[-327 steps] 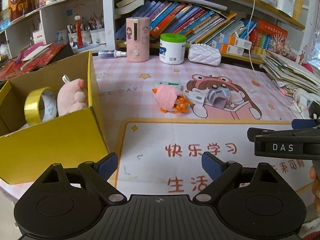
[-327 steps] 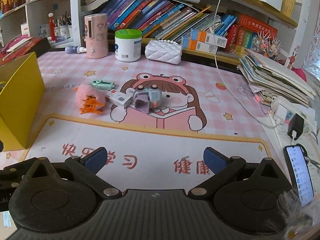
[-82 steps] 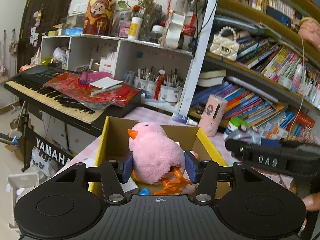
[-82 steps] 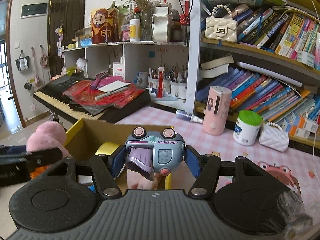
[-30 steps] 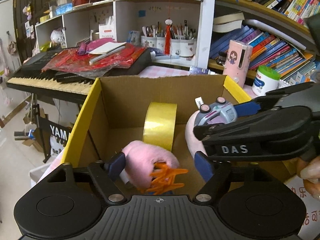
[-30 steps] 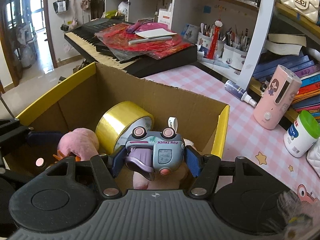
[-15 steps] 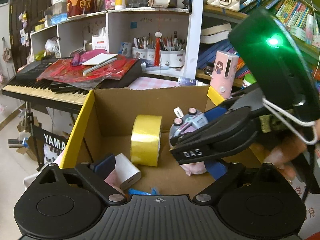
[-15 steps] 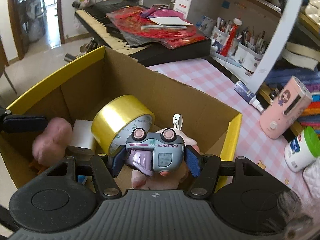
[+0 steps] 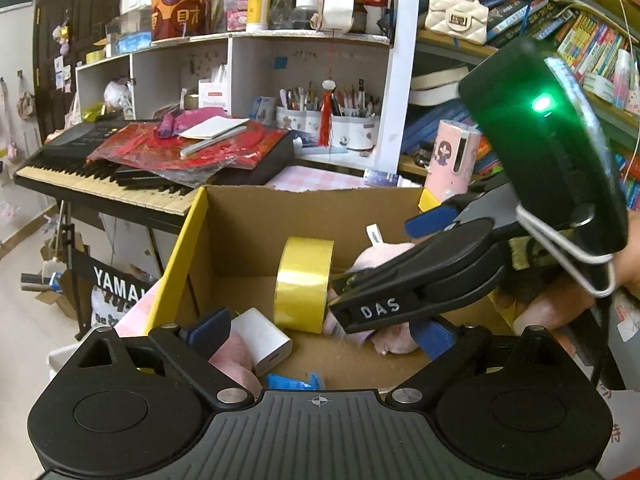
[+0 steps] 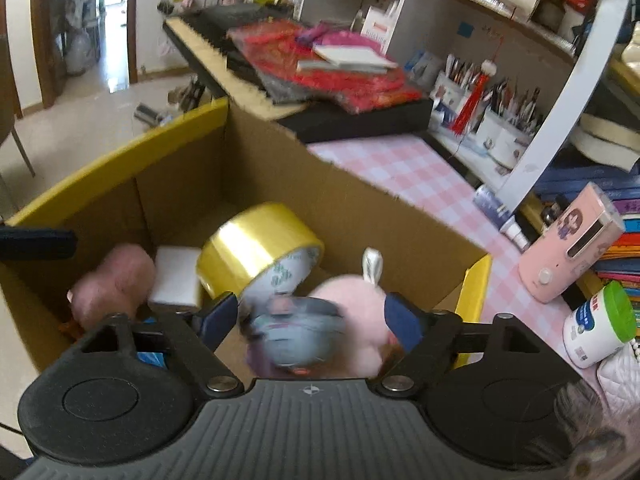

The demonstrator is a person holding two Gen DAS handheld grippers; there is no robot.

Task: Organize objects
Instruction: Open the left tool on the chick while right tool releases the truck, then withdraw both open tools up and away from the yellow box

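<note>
The cardboard box (image 10: 360,208) is taken as the landmark. Nearest, above its near rim, the right gripper (image 10: 310,322) is held with its jaws apart; they have just been opening, and the blurred toy truck (image 10: 294,330) is seen between the pads, touching neither as far as can be told, over the box's right half. The left gripper (image 9: 320,330) is held over the near left corner, its jaws spread wide and having just been opening, with nothing clamped; the pink chick plush (image 9: 234,360) is seen below its left finger, on the box floor. Just beyond the chick, a white block (image 9: 262,338) lies flat. Past the truck, a pink plush (image 10: 352,300) with a white tag is set against the right wall. The gold tape roll (image 10: 256,248) stands on edge mid-box. Bare floor is left behind the roll, up to the far wall. The yellow-edged rim (image 10: 120,160) is unobstructed on the left. Beyond the far wall, a keyboard (image 9: 100,168) is seen.
</note>
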